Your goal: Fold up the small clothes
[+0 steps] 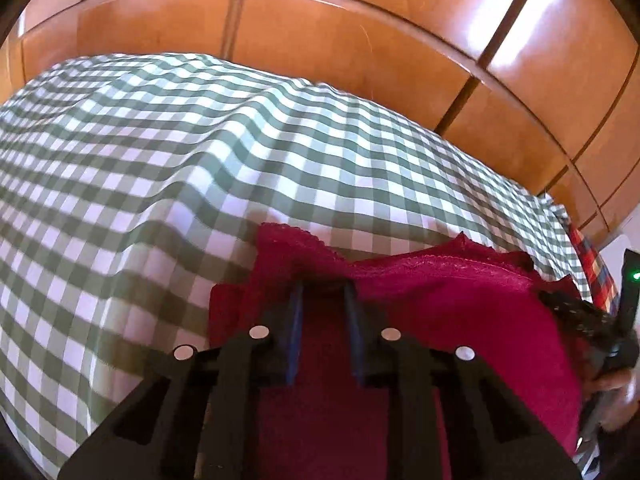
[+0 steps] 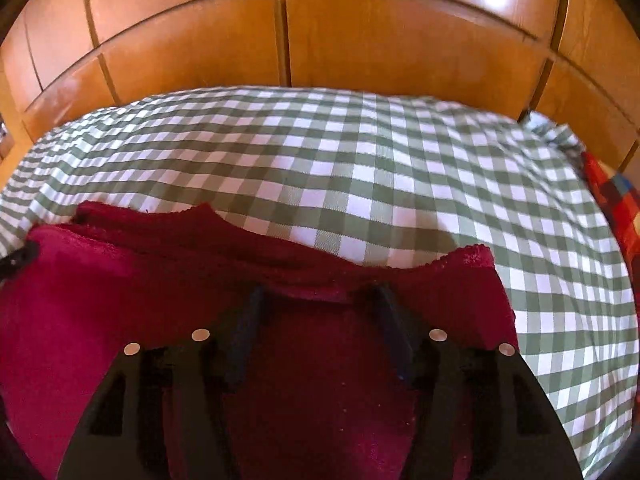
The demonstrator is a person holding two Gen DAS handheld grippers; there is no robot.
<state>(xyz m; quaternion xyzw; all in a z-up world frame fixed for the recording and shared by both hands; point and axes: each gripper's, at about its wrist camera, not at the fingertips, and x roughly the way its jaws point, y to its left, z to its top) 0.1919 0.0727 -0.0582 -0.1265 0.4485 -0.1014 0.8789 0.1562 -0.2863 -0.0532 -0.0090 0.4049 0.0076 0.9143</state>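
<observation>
The red garment (image 1: 460,320) lies on the green-and-white checked cover (image 1: 160,184) of a bed, at the near edge of both views. Its far edge carries a scalloped lace trim. The near part of the garment is cut off by the bottom of each frame and by the gripper bodies, so its full outline and type cannot be made out. No label or writing can be read on the fabric in either view.

The left gripper (image 1: 324,292) sits over the left part of the garment with its jaws a narrow way apart; red cloth shows in the gap between the blue fingertips (image 1: 297,300). Whether the tips pinch a fold or only rest on the cloth cannot be told, as the tips sink into the fabric.

The right gripper (image 2: 318,294) sits over the red garment (image 2: 80,300) in the right wrist view, with its jaws set wider. The fingertips (image 2: 256,300) meet a raised ridge of fabric; a grasp cannot be confirmed.

In the left wrist view, the body of the other tool (image 1: 628,308) appears at the right edge with a green indicator light (image 1: 636,276), partly cut off and blurred. A black lace item (image 1: 572,312) lies on the right side of the garment; its shape is unclear.

A red plaid fabric (image 2: 616,204) lies at the right end of the checked cover (image 2: 360,168), mostly out of frame. Wooden panelled doors (image 2: 320,32) stand behind the bed, with glare on the upper right panels.
</observation>
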